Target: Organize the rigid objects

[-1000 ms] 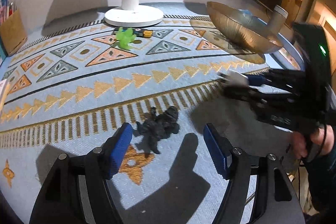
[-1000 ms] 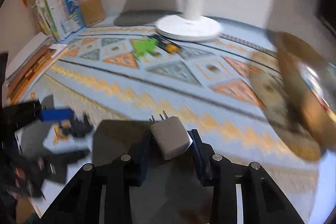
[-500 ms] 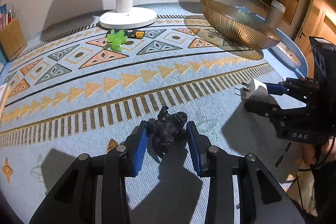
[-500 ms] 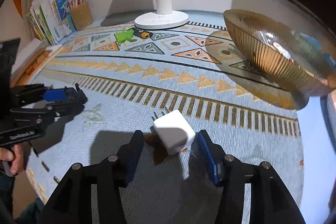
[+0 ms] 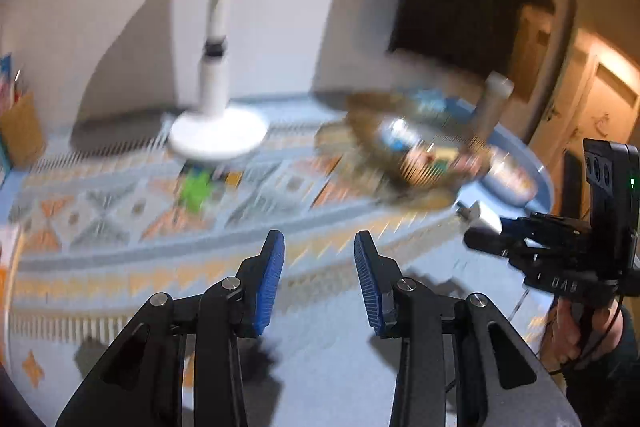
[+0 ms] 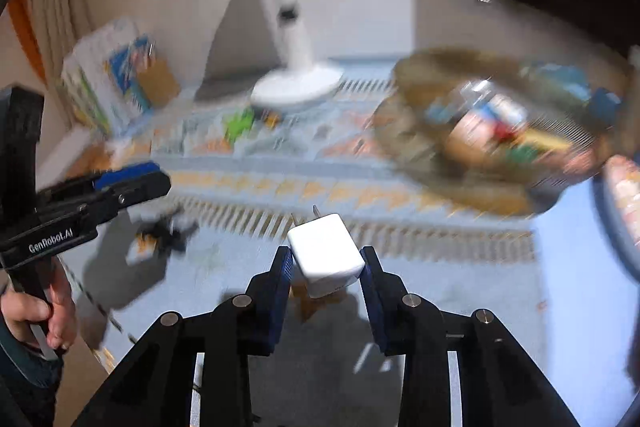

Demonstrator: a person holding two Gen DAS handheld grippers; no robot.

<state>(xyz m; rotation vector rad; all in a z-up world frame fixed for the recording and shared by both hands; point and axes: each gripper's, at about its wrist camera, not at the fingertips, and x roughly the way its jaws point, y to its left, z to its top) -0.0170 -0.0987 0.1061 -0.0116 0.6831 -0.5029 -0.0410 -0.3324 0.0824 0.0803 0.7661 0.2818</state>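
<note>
left gripper (image 5: 319,239): jaws stand a narrow gap apart and nothing is between the blue pads; in the right wrist view it hangs above the bench, nearer the camera and to the left of the lamp base
right gripper (image 6: 325,261): jaws are closing, and both pads press on the sides of the white wall charger, which is between them
white wall charger (image 6: 324,249): held clear of the bench, its two metal prongs pointing away toward the lamp base, its shadow on the cloth under it
lamp base (image 5: 218,139): white round foot with a white pole, at the far side of the bench near the wall
black toy figure (image 6: 166,235): lies on the cloth, under the tip of the left gripper, well apart from the lamp base on its near left; much blurred
green toy (image 5: 196,189): lies just in front of the lamp base
gold ribbed bowl (image 5: 376,147): to the right of the lamp base, with several coloured things inside, too blurred to name
bench (image 5: 328,347): covered by a light blue cloth with orange and grey triangle pattern
hands: one hand (image 5: 572,331) grips the handle of the right gripper, the other hand (image 6: 36,311) the handle of the left one
</note>
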